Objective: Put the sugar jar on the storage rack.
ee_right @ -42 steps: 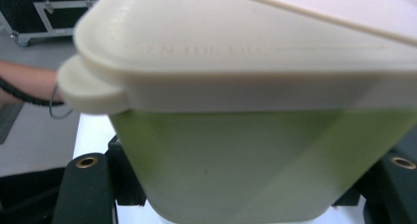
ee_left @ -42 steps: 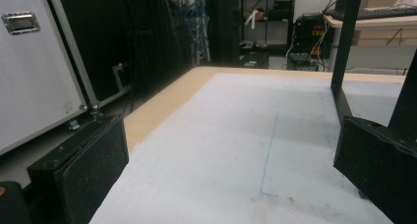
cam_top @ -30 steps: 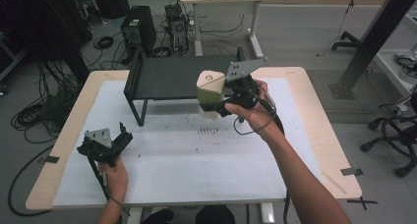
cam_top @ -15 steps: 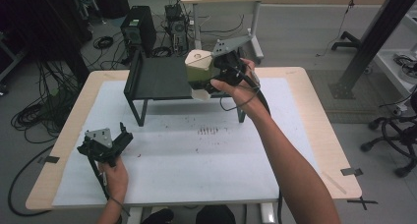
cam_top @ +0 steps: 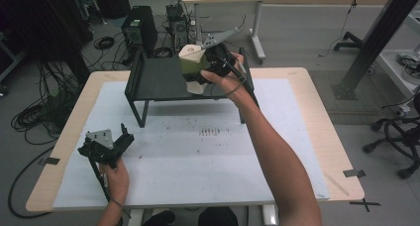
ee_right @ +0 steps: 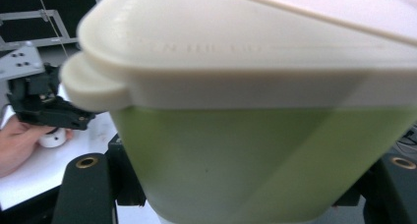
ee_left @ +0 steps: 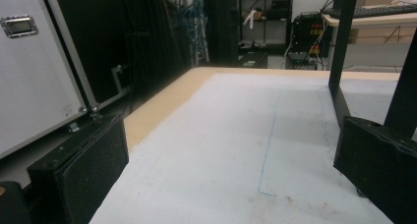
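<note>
Container (ee_right: 255, 150) apparently between right gripper's (cam_top: 200, 70) fingers (ee_right: 81, 189).

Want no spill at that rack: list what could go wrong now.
1. The right gripper carries the tub tilted above the rack; it might slip.
2. The tub's lid could pop off.
3. The tub may clip the rack's raised edge.
</note>
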A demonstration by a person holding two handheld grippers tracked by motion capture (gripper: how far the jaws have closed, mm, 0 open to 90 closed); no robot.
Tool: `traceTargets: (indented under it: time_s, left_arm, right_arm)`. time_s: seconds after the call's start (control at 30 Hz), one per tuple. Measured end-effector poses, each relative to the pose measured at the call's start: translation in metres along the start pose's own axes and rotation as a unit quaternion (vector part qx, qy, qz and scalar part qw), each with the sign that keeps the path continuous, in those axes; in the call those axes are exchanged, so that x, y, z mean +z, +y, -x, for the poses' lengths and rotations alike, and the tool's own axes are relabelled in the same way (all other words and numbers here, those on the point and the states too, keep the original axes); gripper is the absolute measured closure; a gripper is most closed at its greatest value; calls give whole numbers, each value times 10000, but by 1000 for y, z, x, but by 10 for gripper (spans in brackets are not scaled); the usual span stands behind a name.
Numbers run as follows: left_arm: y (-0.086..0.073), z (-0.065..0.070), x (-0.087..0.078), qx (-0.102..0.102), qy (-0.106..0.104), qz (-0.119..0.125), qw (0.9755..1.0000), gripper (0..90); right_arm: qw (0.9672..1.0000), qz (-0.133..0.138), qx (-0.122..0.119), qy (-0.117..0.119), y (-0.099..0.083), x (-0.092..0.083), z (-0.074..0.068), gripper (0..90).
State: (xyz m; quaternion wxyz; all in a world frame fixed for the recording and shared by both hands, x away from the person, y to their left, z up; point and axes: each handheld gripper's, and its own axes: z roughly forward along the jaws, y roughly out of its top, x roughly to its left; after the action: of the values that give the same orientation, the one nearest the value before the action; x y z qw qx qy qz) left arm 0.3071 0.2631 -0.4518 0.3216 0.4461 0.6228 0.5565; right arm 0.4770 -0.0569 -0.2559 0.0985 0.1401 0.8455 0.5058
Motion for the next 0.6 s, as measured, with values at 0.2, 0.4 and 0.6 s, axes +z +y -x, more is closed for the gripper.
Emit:
traceTargets:
  time_s: [0.2, 0.4, 0.6]
  left_arm:
    - [0, 0, 0, 28, -9, 0, 10000, 2]
    - [0, 1, 0, 44, -8, 1, 10000, 2]
    - [0, 1, 0, 40, -7, 3, 10000, 2]
  right_arm:
    - [9998, -52, 93, -154, -3, 11, 10, 292]
    - [9992, -29, 218, -328, -7, 17, 20, 292]
    - [9991, -99, 240, -335, -10, 26, 25, 292]
